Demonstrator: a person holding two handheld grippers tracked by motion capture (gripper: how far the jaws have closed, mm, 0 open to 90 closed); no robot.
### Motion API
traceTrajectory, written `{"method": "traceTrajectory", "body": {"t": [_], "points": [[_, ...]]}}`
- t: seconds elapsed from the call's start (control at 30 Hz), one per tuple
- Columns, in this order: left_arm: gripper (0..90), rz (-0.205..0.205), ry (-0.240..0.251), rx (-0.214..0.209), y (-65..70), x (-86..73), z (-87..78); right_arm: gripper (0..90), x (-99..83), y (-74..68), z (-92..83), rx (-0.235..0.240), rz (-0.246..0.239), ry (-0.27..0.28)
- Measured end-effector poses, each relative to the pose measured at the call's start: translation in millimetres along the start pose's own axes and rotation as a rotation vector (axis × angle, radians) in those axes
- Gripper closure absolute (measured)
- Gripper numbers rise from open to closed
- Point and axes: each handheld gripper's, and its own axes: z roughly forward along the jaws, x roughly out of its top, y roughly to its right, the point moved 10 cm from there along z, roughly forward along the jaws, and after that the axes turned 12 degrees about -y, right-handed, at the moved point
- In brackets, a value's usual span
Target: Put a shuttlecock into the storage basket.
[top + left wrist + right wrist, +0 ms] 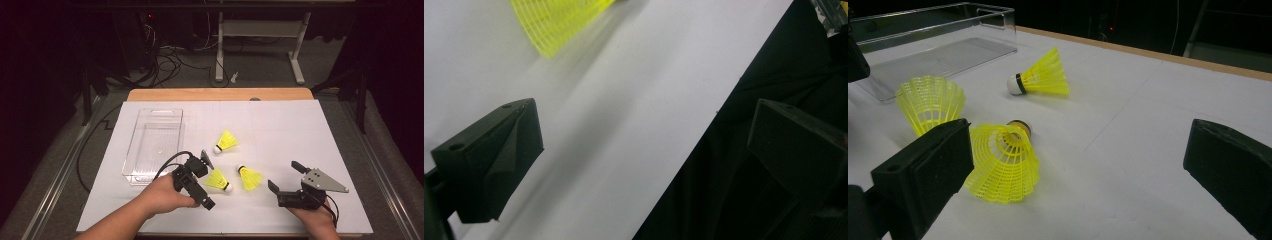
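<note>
Three yellow shuttlecocks lie on the white sheet. One (227, 141) (1043, 77) is near the middle. Another (219, 180) (930, 102) rests just right of my left gripper (204, 185), and its skirt (556, 20) shows at the top of the left gripper view. The third (249, 177) (1005, 160) lies left of my right gripper (285, 176), close to its left jaw. My left gripper (644, 145) is open over bare sheet and the table edge, holding nothing. My right gripper (1080, 150) is open wide and holds nothing.
A clear plastic tray (152, 145) (933, 55) stands at the left of the sheet with nothing in it; its corner (831, 12) shows in the left gripper view. The wooden table edge (220, 94) runs along the back. Floor cables and a desk frame (260, 45) lie beyond.
</note>
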Motion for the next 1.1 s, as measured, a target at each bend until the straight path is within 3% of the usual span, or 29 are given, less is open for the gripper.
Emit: {"method": "traceTrajectory", "body": {"t": [0.4, 0.63, 0.87, 1.1], "points": [[5.3, -0.004, 0.0, 0.02, -10.2, 10.5, -12.6, 0.4, 0.0, 0.4, -0.5, -0.001, 0.0, 0.001], [12.1, -0.022, 0.022, -0.008, -16.8, 19.7, -25.5, 0.4, 0.2, 0.2, -0.6, 0.0, 0.002, 0.002], [15.4, -0.033, 0.019, -0.011, -21.9, 25.2, -25.2, 0.4, 0.1, 0.8, -1.0, -0.001, 0.003, 0.002], [19.0, -0.053, 0.054, 0.029, -27.3, 34.4, -24.3, 0.4, 0.2, 0.3, -0.4, 0.0, 0.0, 0.001]]}}
